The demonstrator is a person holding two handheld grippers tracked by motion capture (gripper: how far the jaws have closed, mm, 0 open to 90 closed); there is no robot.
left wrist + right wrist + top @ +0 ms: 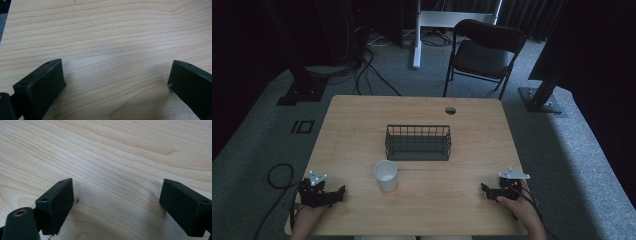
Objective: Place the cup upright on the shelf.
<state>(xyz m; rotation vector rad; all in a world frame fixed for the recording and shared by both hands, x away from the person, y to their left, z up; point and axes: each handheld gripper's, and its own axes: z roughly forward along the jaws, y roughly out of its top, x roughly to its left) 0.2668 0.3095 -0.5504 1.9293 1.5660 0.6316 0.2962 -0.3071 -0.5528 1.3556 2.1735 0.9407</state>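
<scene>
Resting my left gripper (343,191) wide-jawed at lower left, right gripper (484,188) wide at lower right. White paper cup (386,175) stands lower centre, before wire basket (418,142). Approach low, square, squeeze gently.

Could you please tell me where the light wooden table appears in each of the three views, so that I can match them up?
High view: the light wooden table spans the middle, its near edge at the bottom.
Left gripper view: its grain runs beneath the open left gripper.
Right gripper view: its grain runs beneath the open right gripper.
Shared landmark: the two grippers, which sit near the table's near corners in the high view.
</scene>
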